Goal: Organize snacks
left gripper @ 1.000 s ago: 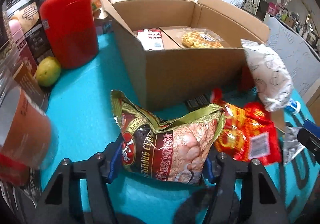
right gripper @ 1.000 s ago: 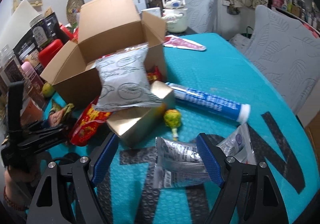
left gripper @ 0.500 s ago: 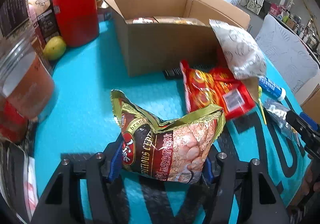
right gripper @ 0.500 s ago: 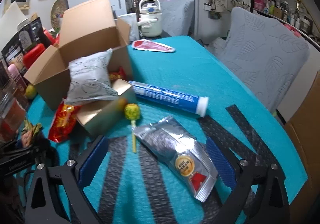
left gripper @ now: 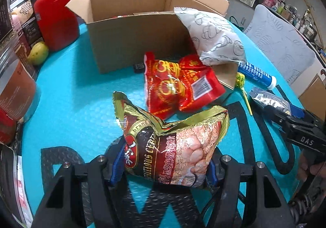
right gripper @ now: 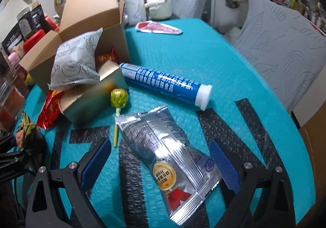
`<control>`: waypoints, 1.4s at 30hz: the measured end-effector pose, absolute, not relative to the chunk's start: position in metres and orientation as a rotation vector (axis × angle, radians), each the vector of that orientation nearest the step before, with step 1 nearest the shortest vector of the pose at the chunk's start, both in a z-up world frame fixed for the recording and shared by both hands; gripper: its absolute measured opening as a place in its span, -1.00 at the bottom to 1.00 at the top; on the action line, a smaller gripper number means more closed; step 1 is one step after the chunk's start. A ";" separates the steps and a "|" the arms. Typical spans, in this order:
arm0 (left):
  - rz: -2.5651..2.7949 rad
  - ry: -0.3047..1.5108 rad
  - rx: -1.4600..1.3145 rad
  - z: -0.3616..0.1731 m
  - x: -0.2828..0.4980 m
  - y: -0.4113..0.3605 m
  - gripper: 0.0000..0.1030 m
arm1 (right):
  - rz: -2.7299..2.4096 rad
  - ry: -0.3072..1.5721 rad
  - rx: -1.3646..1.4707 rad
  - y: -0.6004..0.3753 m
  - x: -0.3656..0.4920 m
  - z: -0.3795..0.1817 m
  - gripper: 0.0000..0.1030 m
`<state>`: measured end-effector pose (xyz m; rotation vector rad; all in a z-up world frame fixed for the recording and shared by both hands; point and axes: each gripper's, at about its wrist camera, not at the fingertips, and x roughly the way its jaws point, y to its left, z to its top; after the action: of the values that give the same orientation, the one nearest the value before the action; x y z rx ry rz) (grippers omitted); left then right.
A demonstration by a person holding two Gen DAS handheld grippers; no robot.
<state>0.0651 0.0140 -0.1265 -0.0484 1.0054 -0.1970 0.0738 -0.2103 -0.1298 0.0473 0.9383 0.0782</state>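
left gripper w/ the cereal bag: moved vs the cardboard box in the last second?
Yes. The left gripper, shut on the cereal bag, has backed away from the cardboard box: the box now sits farther up the left wrist view, with more teal mat between them.

The left claw [left gripper: 165, 163] has drawn back from the cardboard box [left gripper: 140, 42], taking the cereal bag [left gripper: 171, 146] with it; the box now looks smaller and farther, and its inside is no longer seen from this side. The red snack bag [left gripper: 179, 87] now lies between them. The right claw [right gripper: 161, 161] has moved forward over the silver packet [right gripper: 169, 156], which now lies between its pads, not touched. Its jaws have just been closing a little.
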 end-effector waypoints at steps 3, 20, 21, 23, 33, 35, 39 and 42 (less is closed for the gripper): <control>-0.200 1.011 -0.052 -0.128 0.067 0.013 0.22 | 0.098 1.002 0.019 -0.208 0.078 -0.137 0.32; -0.210 1.005 -0.068 -0.125 0.065 0.013 0.22 | 0.189 1.012 0.068 -0.203 0.053 -0.131 -0.34; -0.210 1.000 -0.068 -0.124 0.064 0.014 0.22 | 0.197 1.013 0.074 -0.202 0.051 -0.130 -0.34; -0.209 0.990 -0.070 -0.123 0.061 0.015 0.22 | 0.216 1.013 0.085 -0.199 0.045 -0.130 -0.34; -0.222 0.941 -0.077 -0.111 0.043 0.018 0.22 | 0.341 0.993 0.078 -0.177 0.029 -0.121 -0.34; -0.221 0.927 -0.076 -0.108 0.039 0.020 0.22 | 0.372 0.978 0.075 -0.170 0.025 -0.117 -0.34; -0.219 0.888 -0.072 -0.095 0.032 0.022 0.22 | 0.427 0.953 0.085 -0.161 0.023 -0.107 -0.34; -0.214 0.852 -0.069 -0.083 0.028 0.025 0.22 | 0.457 0.923 0.070 -0.153 0.023 -0.096 -0.34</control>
<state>0.0280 0.0249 -0.0831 -0.0685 0.8523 -0.2138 0.0232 -0.1535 -0.0963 0.0699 0.9227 0.4572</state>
